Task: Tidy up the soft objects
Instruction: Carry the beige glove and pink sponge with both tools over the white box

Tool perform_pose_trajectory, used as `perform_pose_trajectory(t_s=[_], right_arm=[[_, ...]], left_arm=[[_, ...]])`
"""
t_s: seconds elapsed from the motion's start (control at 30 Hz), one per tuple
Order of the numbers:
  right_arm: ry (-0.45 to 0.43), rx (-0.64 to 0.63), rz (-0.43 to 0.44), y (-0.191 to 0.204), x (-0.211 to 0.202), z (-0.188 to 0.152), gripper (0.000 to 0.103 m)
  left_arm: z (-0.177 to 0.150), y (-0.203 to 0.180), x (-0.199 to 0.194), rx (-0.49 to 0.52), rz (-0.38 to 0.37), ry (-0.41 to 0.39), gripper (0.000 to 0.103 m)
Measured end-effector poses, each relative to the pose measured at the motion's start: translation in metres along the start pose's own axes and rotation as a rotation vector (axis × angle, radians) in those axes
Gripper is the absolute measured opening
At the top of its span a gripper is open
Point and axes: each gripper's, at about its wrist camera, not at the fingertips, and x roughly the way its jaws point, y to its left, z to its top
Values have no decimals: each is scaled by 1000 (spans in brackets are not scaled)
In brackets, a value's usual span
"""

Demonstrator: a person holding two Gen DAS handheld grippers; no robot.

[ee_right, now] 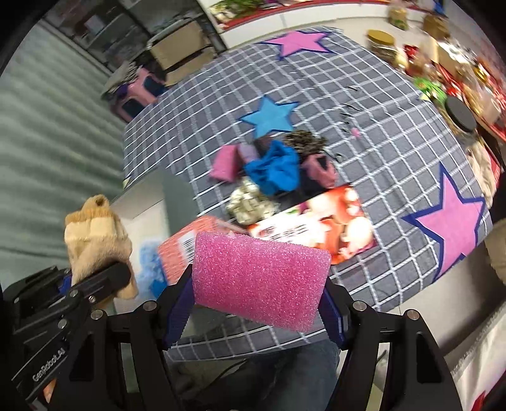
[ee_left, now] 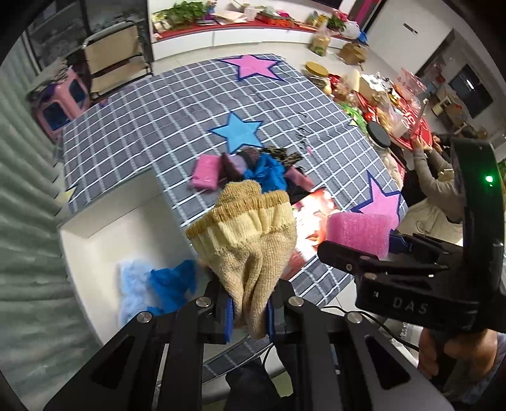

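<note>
Both tools are loaded and carried above the near edge of a table draped in a grey cloth with a white grid and pink and blue stars (ee_left: 177, 104), the step in hand judged to be the carry from pile to container. The left gripper (ee_left: 249, 311) is clenched on a limp beige knitted glove (ee_left: 249, 240), whose ribbed cuff flops forward past the fingertips; the right gripper (ee_right: 254, 308) grasps a pink rectangular foam sponge (ee_right: 259, 278) across its width, jaws well apart and pads pressing its two ends. Below and to the left of the left gripper stands an open white box (ee_left: 95, 227), already holding a crumpled blue cloth (ee_left: 172, 281) and a pale blue fluffy piece (ee_left: 129, 278). The next move, by this reading, calls for bringing each load over that opening and letting go. Ahead of both tools a heap of mixed soft items (ee_right: 272, 164), blue, pink and dark patterned, waits on the cloth, with a red printed carton (ee_right: 313, 218) just nearer. Beyond, a cluttered counter (ee_left: 253, 25), a pink plastic stool (ee_left: 60, 104) and another person (ee_left: 433, 177) at a crowded side table.
</note>
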Motion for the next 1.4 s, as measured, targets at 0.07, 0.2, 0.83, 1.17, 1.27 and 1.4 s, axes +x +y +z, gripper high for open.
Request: perform_pose_trajectory(t_s=[0.07, 0.2, 0.83, 1.17, 1.27, 1.4], right_arm=[[1, -35, 7, 14, 0, -4, 71], [4, -88, 19, 33, -1, -13, 71], [37, -199, 24, 83, 7, -38, 71], [51, -289, 21, 112, 12, -38, 71], [49, -331, 23, 123, 13, -34, 71], [68, -354, 31, 129, 19, -36, 71]], left_arm=[[-7, 8, -3, -15, 7, -5, 17], [-22, 24, -9, -49, 25, -9, 17], [-65, 68, -28, -182, 33, -37, 17], [-79, 91, -36, -250, 47, -66, 17], [-82, 97, -36, -277, 52, -69, 17], [-86, 105, -34, -309, 56, -66, 17]])
